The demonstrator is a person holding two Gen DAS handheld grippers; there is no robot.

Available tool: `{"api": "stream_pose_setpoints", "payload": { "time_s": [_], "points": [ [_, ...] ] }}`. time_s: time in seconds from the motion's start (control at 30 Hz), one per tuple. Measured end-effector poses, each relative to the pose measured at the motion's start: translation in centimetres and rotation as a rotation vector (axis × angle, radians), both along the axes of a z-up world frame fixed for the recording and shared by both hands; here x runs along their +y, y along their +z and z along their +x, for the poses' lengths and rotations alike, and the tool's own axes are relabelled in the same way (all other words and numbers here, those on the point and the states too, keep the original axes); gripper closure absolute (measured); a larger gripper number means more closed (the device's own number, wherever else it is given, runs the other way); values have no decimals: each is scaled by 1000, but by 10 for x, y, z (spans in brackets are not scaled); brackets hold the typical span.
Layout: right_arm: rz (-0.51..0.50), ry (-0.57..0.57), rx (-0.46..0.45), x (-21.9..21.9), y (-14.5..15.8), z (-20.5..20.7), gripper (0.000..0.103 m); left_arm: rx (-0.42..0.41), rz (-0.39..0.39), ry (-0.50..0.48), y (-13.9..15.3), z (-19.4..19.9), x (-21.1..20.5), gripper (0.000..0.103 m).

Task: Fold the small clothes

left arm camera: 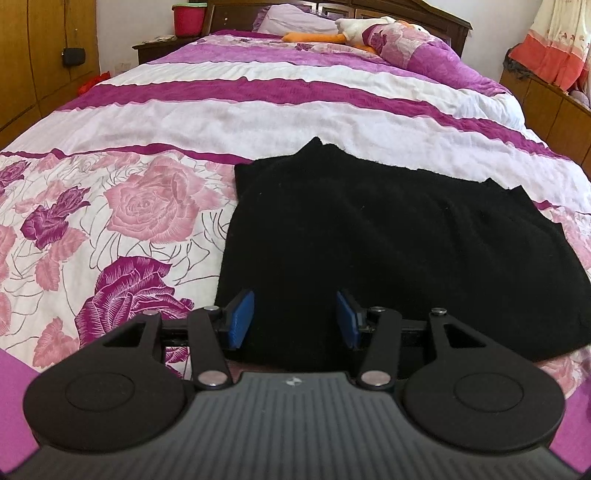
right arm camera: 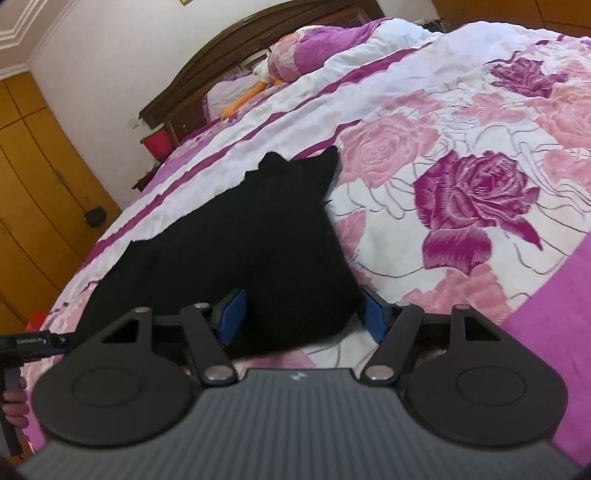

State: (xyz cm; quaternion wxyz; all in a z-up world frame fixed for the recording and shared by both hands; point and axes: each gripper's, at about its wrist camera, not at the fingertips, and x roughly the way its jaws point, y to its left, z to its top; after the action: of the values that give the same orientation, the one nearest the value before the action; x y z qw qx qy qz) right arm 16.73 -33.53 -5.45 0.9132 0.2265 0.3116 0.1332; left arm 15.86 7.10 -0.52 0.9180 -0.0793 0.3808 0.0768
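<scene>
A small black garment (left arm camera: 388,236) lies flat on the floral bedspread (left arm camera: 129,206), near the foot of the bed. My left gripper (left arm camera: 295,317) is open, its blue pads over the garment's near left edge. In the right wrist view the same black garment (right arm camera: 236,251) stretches away to the left. My right gripper (right arm camera: 303,314) is open over the garment's near right corner, with its right pad just past the cloth's edge. Whether either gripper touches the cloth I cannot tell.
A stuffed duck toy (left arm camera: 365,31) and pillows (left arm camera: 291,18) lie at the headboard. A red bucket (left arm camera: 188,18) stands on a nightstand at the far left. Wooden wardrobes (right arm camera: 33,177) line the left wall. The left hand-held gripper (right arm camera: 29,343) shows at the right view's left edge.
</scene>
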Motion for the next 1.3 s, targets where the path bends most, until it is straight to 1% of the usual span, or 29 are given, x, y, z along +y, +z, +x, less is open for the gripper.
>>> {"api": "stream_pose_setpoints", "payload": {
  "time_s": [0.1,0.17,0.27,0.4,0.47,0.67,0.73,0.87,0.97,1.1,1.17,1.23,1.27,1.3],
  "points": [
    [16,16,2,4,-2,4,35,2,-2,3,-1,1,0,48],
    [51,21,2,4,-4,6,35,6,0,2,-2,3,0,47],
    [137,5,6,2,-9,11,35,12,7,-3,-3,4,0,47],
    [273,-48,5,1,-18,21,35,12,4,-4,-4,5,0,46],
    [312,-76,-6,4,-21,26,35,12,8,-8,-5,5,0,46],
    [297,-128,-70,16,-26,32,35,8,26,-2,-8,5,-3,45],
    [313,-144,-86,17,-28,35,36,7,41,-3,-9,5,-6,42],
    [362,-166,-106,14,-34,39,38,6,75,-8,-10,6,-12,40],
    [390,-165,-116,12,-37,42,39,1,80,1,-10,4,-13,40],
    [398,-168,-129,12,-38,43,39,-8,82,17,-11,3,-15,40],
    [388,-180,-134,14,-37,44,43,-11,90,23,-11,3,-16,40],
    [386,-193,-137,15,-37,46,50,-12,92,30,-10,3,-18,40],
    [394,-200,-136,13,-37,46,51,-12,91,34,-10,3,-18,40],
    [408,-203,-135,12,-38,47,55,-12,89,37,-10,3,-18,40]
  ]
}}
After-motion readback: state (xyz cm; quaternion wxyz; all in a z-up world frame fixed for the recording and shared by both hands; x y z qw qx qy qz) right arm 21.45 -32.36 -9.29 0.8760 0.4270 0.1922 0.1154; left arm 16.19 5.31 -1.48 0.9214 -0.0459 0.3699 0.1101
